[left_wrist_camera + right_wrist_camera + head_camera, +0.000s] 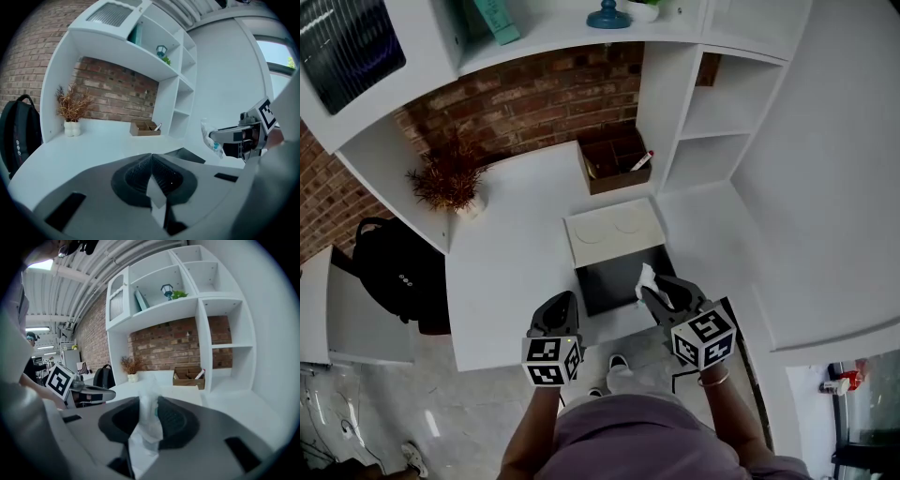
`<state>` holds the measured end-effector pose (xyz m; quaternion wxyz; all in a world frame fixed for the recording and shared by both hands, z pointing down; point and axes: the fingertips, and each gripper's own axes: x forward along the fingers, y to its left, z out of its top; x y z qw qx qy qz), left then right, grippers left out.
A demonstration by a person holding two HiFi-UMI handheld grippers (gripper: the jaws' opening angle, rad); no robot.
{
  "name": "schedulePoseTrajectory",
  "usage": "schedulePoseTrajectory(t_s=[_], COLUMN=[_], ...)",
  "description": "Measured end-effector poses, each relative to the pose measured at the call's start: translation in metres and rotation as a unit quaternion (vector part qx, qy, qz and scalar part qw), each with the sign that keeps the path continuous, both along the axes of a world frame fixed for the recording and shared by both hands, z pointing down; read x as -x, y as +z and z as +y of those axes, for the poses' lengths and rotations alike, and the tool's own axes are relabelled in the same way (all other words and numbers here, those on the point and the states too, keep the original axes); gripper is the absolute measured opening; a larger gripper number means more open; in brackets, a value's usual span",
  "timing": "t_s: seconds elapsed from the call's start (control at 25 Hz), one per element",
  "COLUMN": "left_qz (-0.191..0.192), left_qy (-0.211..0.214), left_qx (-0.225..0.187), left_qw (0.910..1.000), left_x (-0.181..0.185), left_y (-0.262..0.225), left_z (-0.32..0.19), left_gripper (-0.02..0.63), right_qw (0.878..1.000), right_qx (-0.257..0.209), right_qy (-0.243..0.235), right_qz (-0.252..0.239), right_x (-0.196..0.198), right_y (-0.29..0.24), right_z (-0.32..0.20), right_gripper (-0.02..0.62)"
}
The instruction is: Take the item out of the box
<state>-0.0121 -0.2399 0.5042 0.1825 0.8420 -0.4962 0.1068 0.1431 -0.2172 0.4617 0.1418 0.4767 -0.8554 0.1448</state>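
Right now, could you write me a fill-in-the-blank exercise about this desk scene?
The right gripper is shut on a packet of ____ colour.
The left gripper is shut and holds ____.
The box has a white lid, but its inside is coloured ____.
The wall behind the plant is ____.
Missing words: white; nothing; black; brick.

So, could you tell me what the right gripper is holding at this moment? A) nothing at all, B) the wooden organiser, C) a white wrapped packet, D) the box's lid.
C: in the right gripper view, the jaws of the right gripper are closed on a white wrapped packet that sticks up between them.
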Motion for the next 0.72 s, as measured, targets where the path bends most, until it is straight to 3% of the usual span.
schedulePoseTrajectory(t_s=[0.44,0.72], left_qz=[-0.002,-0.001], left_qy=[0.027,0.035], left_qx=[-0.002,-0.006], left_qw=[0.9996,0.9994], left_x=[-0.019,-0.026], left_y=[-0.002,-0.005], left_z=[-0.006,-0.006], left_gripper=[0.0,0.0], right_qw=[0.994,0.99], right_qx=[-0.022,-0.043], right_qy=[0.086,0.111], right_qz=[-0.059,-0.079], right_x=[-0.03,-0.04], right_y=[-0.01,-0.02], right_z=[0.01,0.013], right_gripper=[0.115,0.115])
